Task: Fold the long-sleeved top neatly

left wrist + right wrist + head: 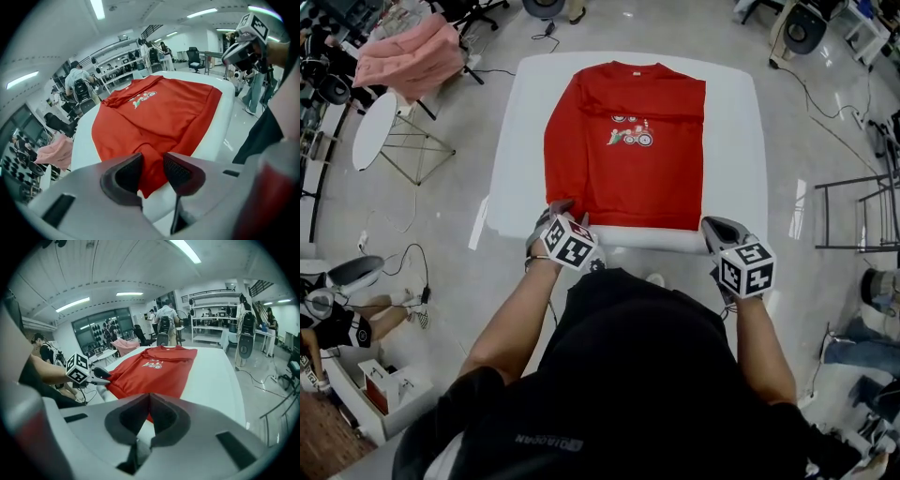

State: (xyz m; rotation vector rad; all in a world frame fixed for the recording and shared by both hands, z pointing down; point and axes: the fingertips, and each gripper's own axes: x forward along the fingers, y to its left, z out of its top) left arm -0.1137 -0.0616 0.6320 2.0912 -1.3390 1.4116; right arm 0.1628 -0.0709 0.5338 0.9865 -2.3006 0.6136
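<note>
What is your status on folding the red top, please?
Left tool open over near left hem corner, nothing gripped. Right tool shut, empty, by right corner. Red top flat on white table. Nothing in the way.

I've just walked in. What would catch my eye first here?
A bright red long-sleeved top with a small printed picture on its chest lies flat on the white table. At its near hem, the left gripper stands open around the left corner. The right gripper is shut near the right corner.
</note>
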